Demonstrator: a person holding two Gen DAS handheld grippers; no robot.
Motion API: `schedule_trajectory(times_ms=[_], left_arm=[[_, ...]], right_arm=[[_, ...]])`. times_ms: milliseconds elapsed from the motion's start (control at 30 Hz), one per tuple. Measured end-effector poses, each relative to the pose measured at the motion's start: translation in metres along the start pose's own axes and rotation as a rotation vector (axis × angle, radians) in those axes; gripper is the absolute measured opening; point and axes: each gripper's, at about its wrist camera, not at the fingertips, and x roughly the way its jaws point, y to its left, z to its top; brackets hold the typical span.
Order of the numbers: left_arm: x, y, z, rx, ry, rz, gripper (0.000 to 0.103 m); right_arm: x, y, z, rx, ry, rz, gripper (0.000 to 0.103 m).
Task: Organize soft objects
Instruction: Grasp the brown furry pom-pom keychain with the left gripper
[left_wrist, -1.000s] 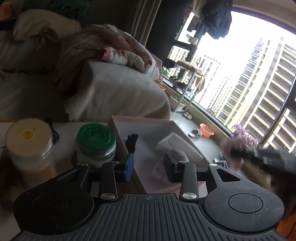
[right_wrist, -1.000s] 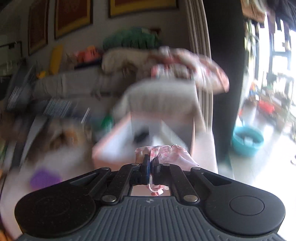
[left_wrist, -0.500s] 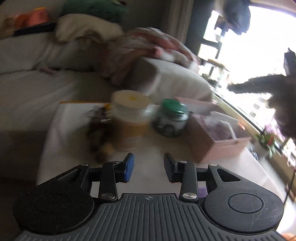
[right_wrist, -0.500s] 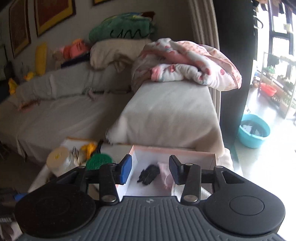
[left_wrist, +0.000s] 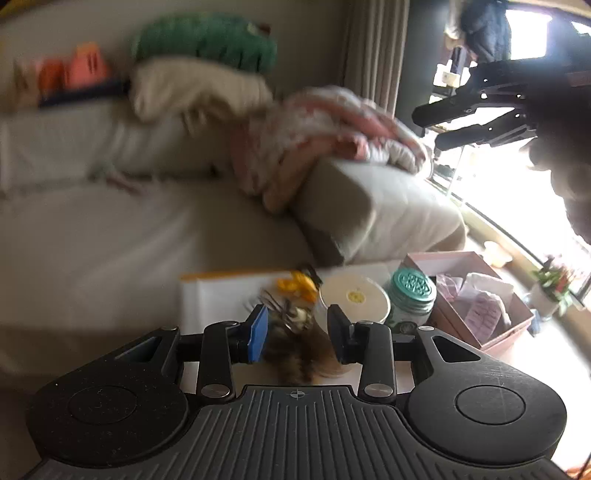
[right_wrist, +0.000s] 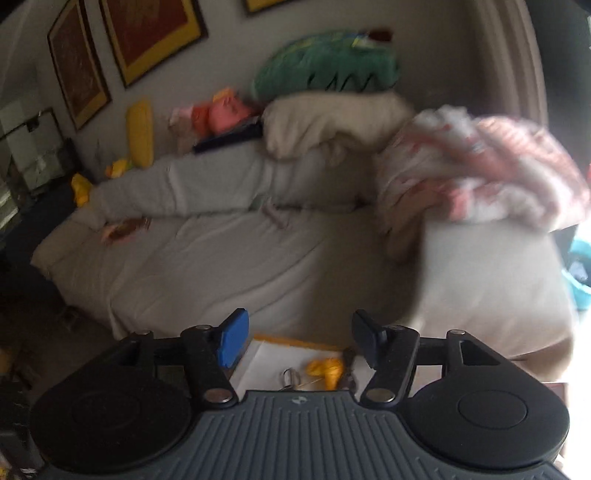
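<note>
My left gripper (left_wrist: 297, 332) hangs open above the near end of the white table (left_wrist: 221, 295). A brown furry thing (left_wrist: 291, 349) lies on the table and shows through the gap, untouched. The pink box (left_wrist: 509, 332) stands at the right end, with a pink knitted cloth (left_wrist: 484, 314) and a white cloth (left_wrist: 487, 286) inside. My right gripper (right_wrist: 297, 338) is raised over the table edge with its jaws opening and nothing between them. From the left wrist view the right gripper (left_wrist: 428, 127) shows high at the upper right. A small yellow soft thing (right_wrist: 327, 369) lies on the table.
A cream-lidded jar (left_wrist: 354, 299) and a green-lidded jar (left_wrist: 412, 291) stand between the furry thing and the box. Behind the table runs a grey sofa (right_wrist: 221, 258) with a pink floral blanket (right_wrist: 480, 177), a cream pillow (right_wrist: 332, 122) and a green plush (right_wrist: 325, 70). A window is at the right.
The right gripper was shut on a pink cloth, let it go over the box, then rose and pulled back with its jaws widening. The left gripper swung left and drew back from the box.
</note>
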Motion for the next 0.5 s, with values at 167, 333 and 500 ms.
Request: schedule_trajectory(times_ms=[167,333,500], left_arm=[[0.075,0.031,-0.007,-0.184,0.068,-0.05,0.039],[0.117,0.041,-0.023,-0.187,0.151,-0.085,0.039],[0.121,0.049,-0.033,-0.143,0.176,-0.027,0.045]], right_arm=[[0.049,-0.01,-0.013,-0.044,0.138,-0.024,0.062],[0.1,-0.031,-0.021,-0.007,0.267,-0.071,0.062],[0.175,-0.041,-0.024,0.029,0.432,-0.05,0.062]])
